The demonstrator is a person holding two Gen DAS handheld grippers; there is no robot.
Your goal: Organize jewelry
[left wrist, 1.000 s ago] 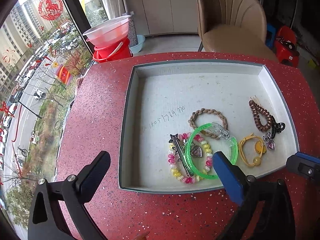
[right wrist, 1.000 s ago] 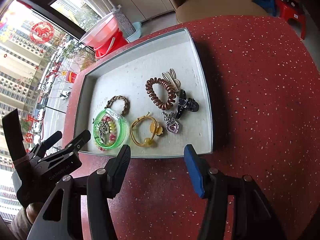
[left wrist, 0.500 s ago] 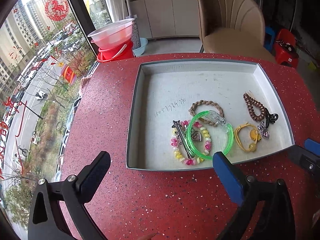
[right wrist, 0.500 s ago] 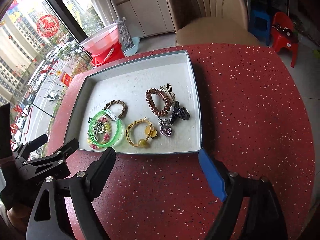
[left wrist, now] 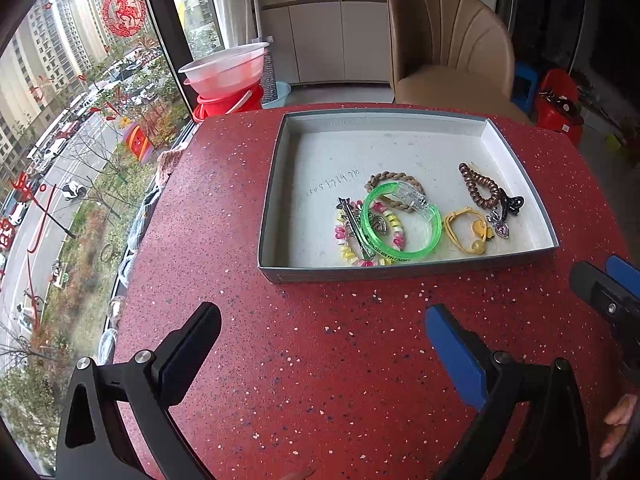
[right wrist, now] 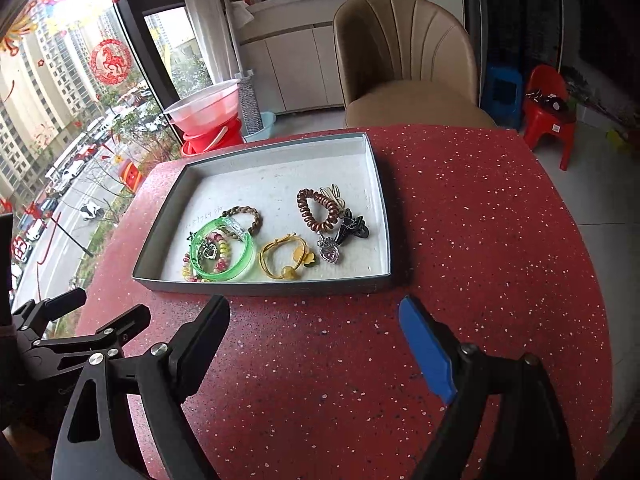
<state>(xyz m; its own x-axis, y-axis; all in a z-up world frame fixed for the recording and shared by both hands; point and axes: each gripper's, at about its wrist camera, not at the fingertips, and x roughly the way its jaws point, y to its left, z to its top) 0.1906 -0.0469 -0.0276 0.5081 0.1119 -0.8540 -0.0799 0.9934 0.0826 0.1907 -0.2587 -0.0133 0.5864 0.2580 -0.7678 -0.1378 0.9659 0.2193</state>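
Right gripper (right wrist: pixel 314 344) wide apart over bare table (right wrist: pixel 480 240), near tray (right wrist: pixel 260 289) edge.

Gray tray (right wrist: pixel 256 286) on red table (right wrist: pixel 460 240), green bangle (right wrist: pixel 222 254) and yellow hair tie (right wrist: pixel 282 260) inside, tan chair (right wrist: pixel 400 60) behind

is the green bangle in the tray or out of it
In: the green bangle lies flat inside the tray, overlapping the beaded bracelet.

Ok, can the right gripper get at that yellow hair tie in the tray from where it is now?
Probably yes. The right gripper is open and empty over bare tabletop, short of the tray. The yellow hair tie lies near the front wall with nothing on top, though the green bangle sits close beside it.
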